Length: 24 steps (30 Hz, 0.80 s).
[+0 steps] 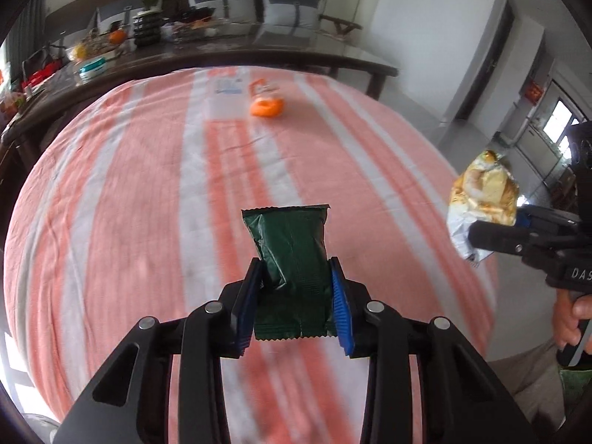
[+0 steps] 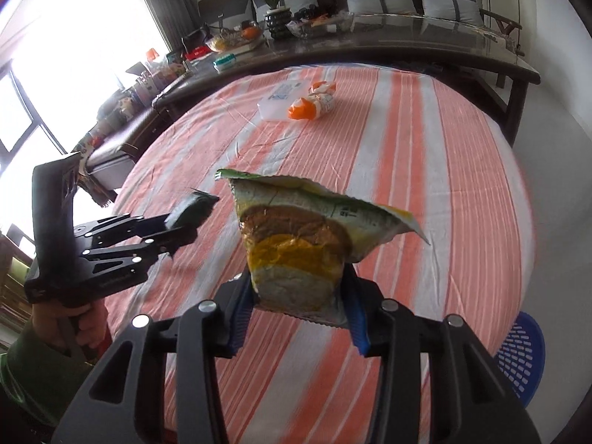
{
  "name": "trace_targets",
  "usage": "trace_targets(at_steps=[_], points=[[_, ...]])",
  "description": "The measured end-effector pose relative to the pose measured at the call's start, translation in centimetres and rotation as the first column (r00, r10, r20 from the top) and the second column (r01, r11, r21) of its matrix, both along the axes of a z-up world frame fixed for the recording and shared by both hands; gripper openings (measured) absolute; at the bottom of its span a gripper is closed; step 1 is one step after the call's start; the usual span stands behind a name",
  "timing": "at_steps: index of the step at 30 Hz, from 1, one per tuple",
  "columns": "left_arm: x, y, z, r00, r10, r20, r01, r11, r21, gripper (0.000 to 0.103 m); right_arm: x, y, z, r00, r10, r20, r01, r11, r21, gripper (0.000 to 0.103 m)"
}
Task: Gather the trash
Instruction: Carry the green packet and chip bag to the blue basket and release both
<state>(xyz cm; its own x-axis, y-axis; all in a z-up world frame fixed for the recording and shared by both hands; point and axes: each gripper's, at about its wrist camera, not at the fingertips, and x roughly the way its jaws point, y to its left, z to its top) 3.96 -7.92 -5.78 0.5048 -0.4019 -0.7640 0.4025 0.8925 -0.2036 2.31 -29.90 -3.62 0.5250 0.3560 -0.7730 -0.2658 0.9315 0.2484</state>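
The left gripper (image 1: 294, 281) pinches a dark green foil snack packet (image 1: 292, 255) between its blue pads, above the pink-and-white striped tablecloth (image 1: 129, 185). Farther back lies an orange-and-white crumpled wrapper (image 2: 314, 103) (touching a clear plastic pouch (image 2: 279, 101)). The right gripper (image 2: 299, 296) clamps a yellow-and-white torn snack bag (image 2: 296, 251); a blue mesh basket (image 2: 521, 355) sits right.

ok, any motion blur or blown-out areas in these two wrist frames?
Left wrist: striped tablecloth smeared by motion, while the green packet in the left gripper stays sharp. Right wrist: window at left blown out; cloth blurred near the right gripper; yellow wrapper fairly crisp.
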Motion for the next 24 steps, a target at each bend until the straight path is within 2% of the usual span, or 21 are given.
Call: trace_targets(at_steps=[7,13,19,24], points=[[-2.2,-7.0,2.4,0.994,-0.11,0.012,0.11,0.993,-0.032,0.035,-3.1,-6.1,0.7,0.997,-0.079,0.013,0.078,0.996,0.042,0.042],[-4.2,-14.5,3.1,0.974,-0.225,-0.005,0.224,0.972,-0.067,0.035,-6.1,-13.8,0.5,0.977,-0.212,0.015,0.211,0.976,0.043,0.042],[-5.5,-22.1,2.3,0.951,-0.304,-0.051,0.298,0.95,-0.09,0.035,-8.4,-22.0,-1.0,0.931,-0.365,0.005,0.365,0.93,0.048,0.042],[-6.4,-29.1,1.4,0.925,-0.376,-0.057,0.371,0.925,-0.076,0.036,-9.3,-28.2,-4.6,0.869,-0.494,-0.032,0.494,0.869,-0.001,0.042]])
